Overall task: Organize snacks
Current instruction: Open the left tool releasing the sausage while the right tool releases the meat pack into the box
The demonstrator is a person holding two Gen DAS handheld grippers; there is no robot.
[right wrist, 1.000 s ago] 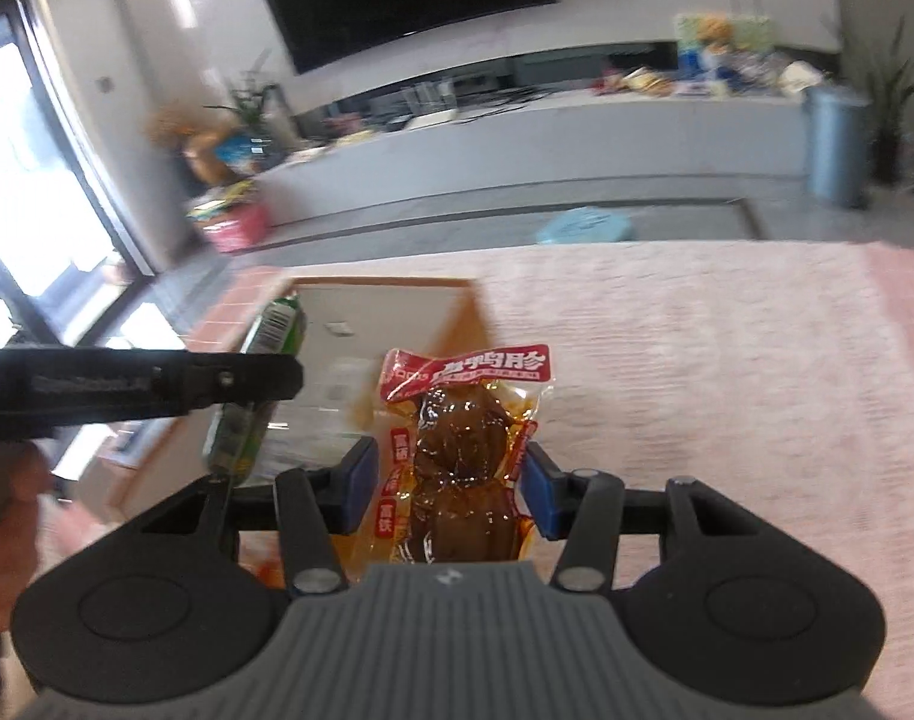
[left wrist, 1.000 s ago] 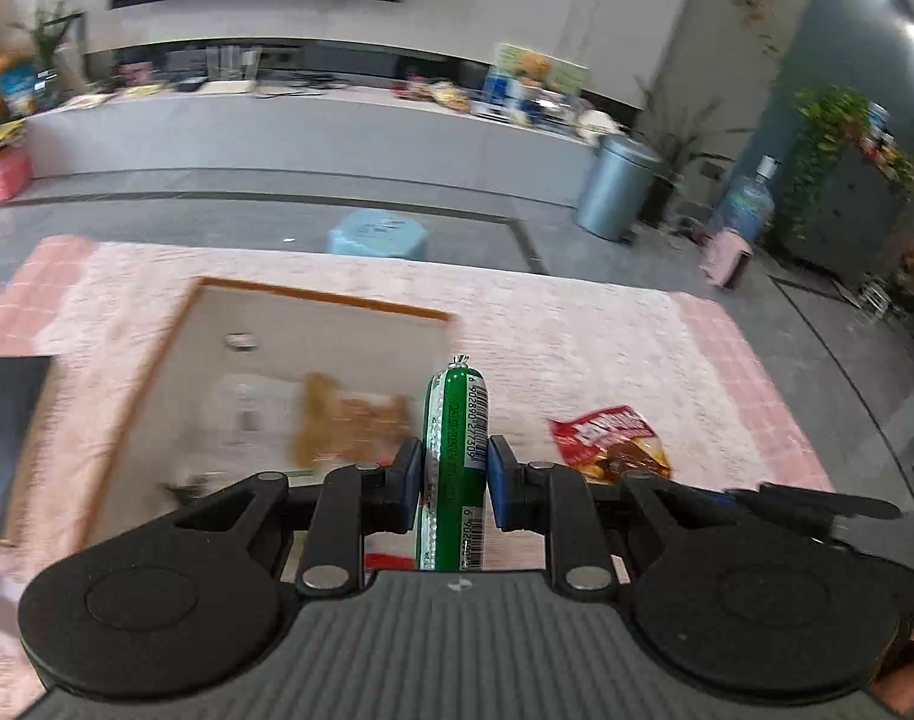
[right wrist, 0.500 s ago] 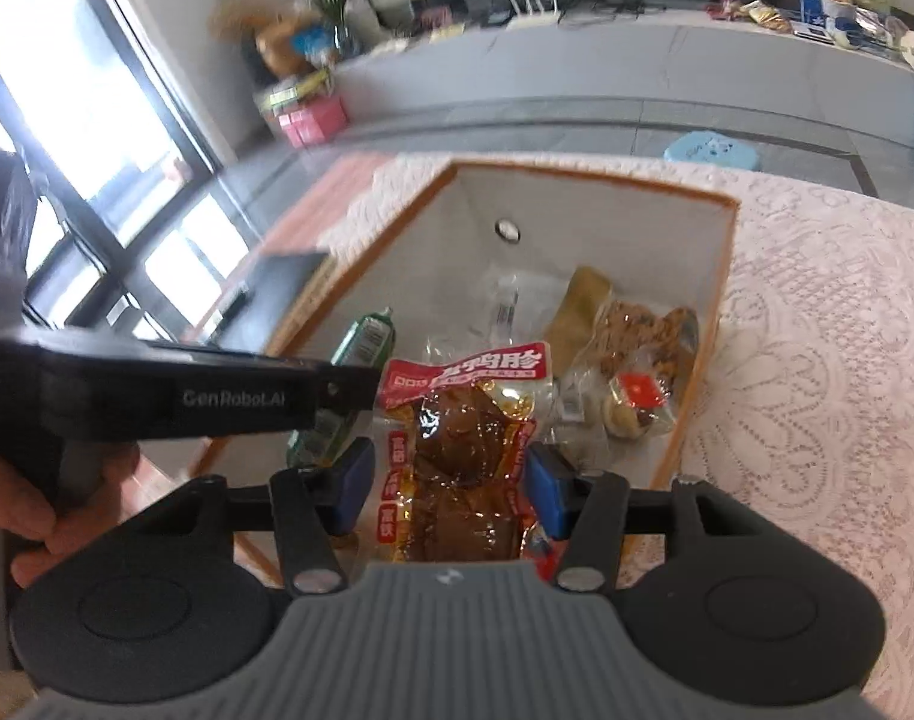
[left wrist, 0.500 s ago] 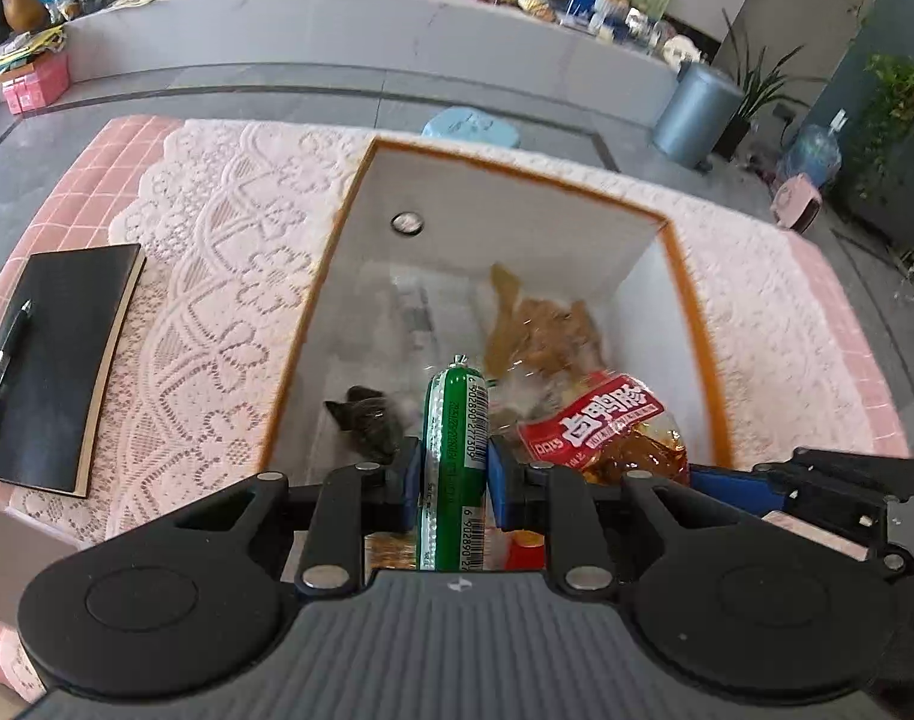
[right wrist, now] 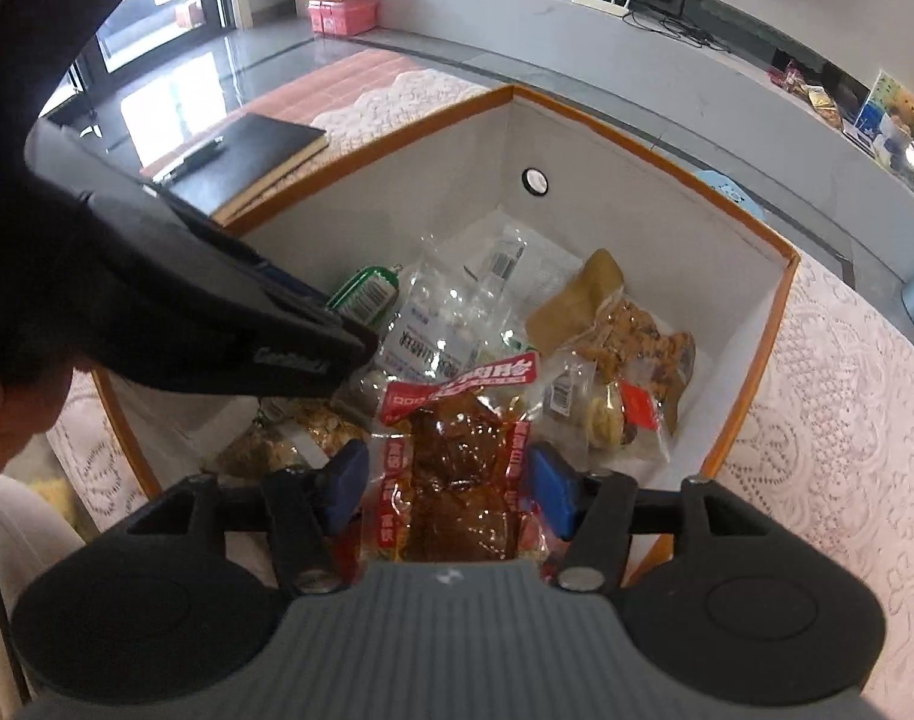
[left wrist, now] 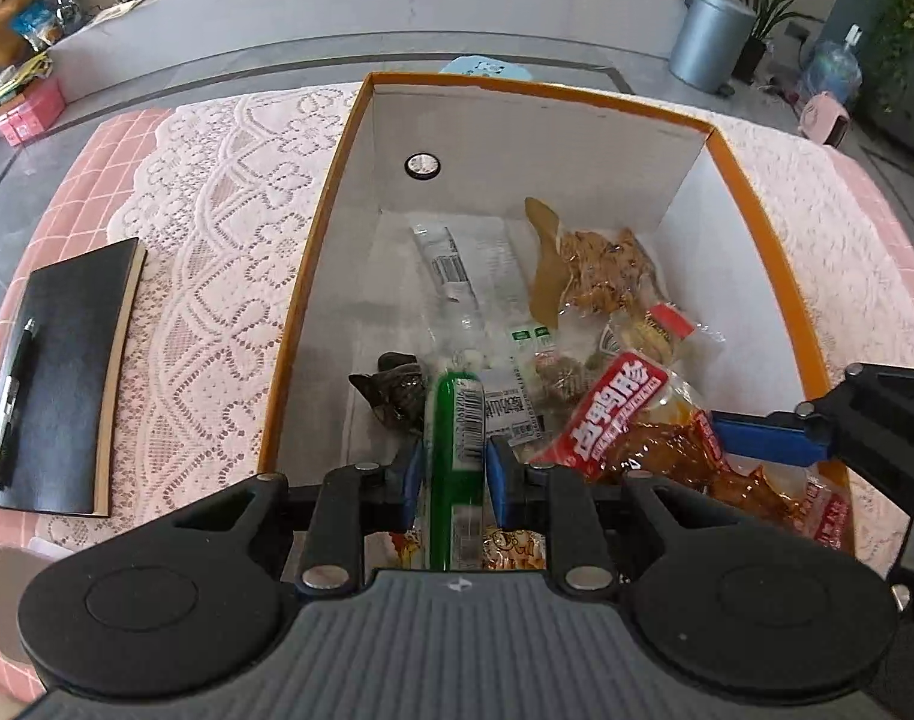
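Observation:
An orange-rimmed white box (left wrist: 313, 276) sits on a lace cloth and holds several snack packets (left wrist: 595, 276). My left gripper (left wrist: 455, 468) is shut on a green sausage stick (left wrist: 455, 450), held over the box's near left part. My right gripper (right wrist: 451, 480) is shut on a red and brown meat packet (right wrist: 457, 480), held over the box's near edge. That packet also shows in the left wrist view (left wrist: 649, 426), beside the sausage stick. The box (right wrist: 751, 396) and the sausage stick (right wrist: 367, 297) also show in the right wrist view.
A black notebook (left wrist: 61, 372) with a pen (left wrist: 10, 396) lies on the cloth left of the box. The pink lace cloth (left wrist: 217, 228) surrounds the box. A grey bin (left wrist: 709, 36) and a blue stool (left wrist: 487, 67) stand on the floor beyond.
Both grippers have moved forward and tilted down over the box, each still holding its snack. The box contents now fill the views.

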